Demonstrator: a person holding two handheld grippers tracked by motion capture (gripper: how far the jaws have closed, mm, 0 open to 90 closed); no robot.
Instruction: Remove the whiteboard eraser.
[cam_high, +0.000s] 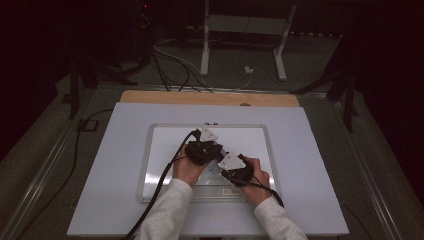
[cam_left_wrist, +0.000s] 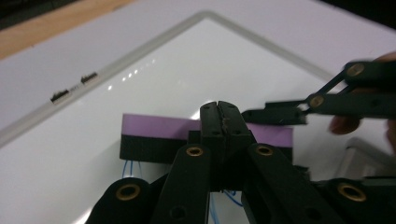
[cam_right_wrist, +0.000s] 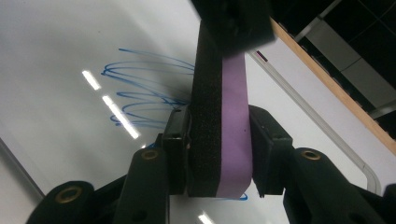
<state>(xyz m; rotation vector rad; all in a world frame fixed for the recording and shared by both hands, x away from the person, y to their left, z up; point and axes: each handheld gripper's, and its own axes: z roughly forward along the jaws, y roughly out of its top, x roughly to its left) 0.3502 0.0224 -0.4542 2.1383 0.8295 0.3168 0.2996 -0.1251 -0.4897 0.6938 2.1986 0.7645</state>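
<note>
So the right gripper (cam_right_wrist: 219, 154) has the eraser (cam_right_wrist: 219, 140) pinched on edge between its jaws, black felt on one side, purple foam on the other, sitting just over the whiteboard (cam_high: 165, 145) next to the blue scribble (cam_right_wrist: 144, 93). My guess is it's held that way to get the felt down for wiping. The left gripper (cam_left_wrist: 219, 116) looks pressed shut right up against the same eraser (cam_left_wrist: 154, 135), though I can't tell if it actually has hold of anything. Whiteboard lies mid-tabletop (cam_high: 110, 190).
</note>
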